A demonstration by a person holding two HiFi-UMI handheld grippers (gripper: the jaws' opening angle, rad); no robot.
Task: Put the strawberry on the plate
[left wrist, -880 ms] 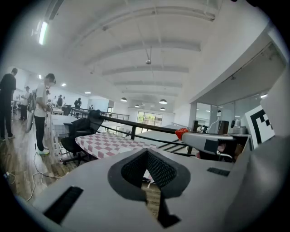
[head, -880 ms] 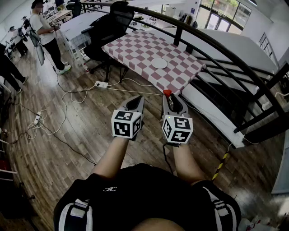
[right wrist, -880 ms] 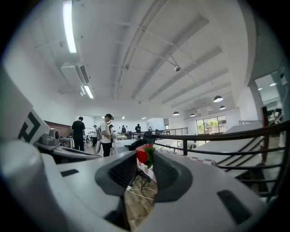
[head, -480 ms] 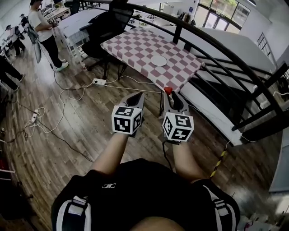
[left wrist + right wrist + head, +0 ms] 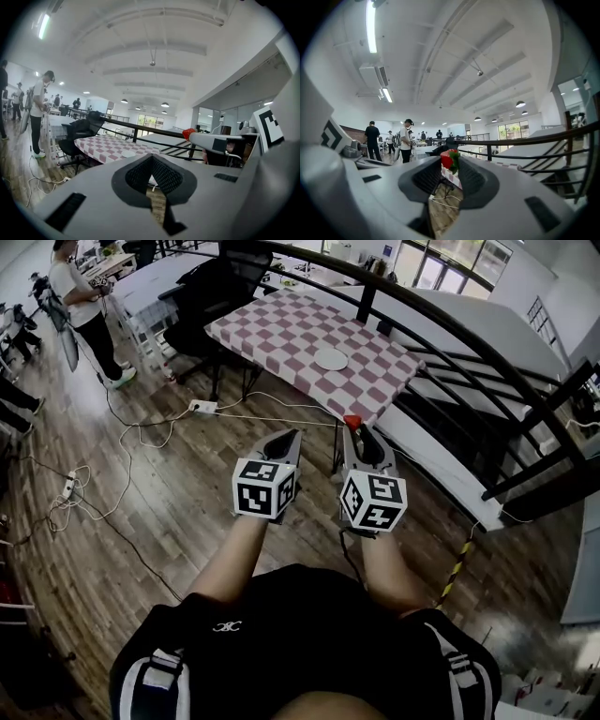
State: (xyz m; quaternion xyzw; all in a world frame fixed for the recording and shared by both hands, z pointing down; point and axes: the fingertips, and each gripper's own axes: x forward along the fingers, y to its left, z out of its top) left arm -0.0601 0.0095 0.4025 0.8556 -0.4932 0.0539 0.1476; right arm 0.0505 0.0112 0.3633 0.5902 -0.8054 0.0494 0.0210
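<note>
Checkered table (image 5: 309,334) ahead, strawberry (image 5: 352,421) pinched between tips of right tool (image 5: 450,164)

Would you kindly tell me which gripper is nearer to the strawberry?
Right. The right gripper holds the strawberry at its jaw tips; the left gripper, shut and empty, hangs alongside, apart from it.

This is a large open-plan lab or office (seemingly on a mezzanine, though the drop is hard to judge). A white power strip (image 5: 202,409) trails cables over the dark wood-plank floor (image 5: 141,521). A black metal railing (image 5: 367,298) curves from twelve to two o'clock. A black office chair (image 5: 216,296) stands at eleven. People (image 5: 80,296) stand by white worktables (image 5: 159,287) at ten, under long ceiling strip lights (image 5: 371,26).
</note>
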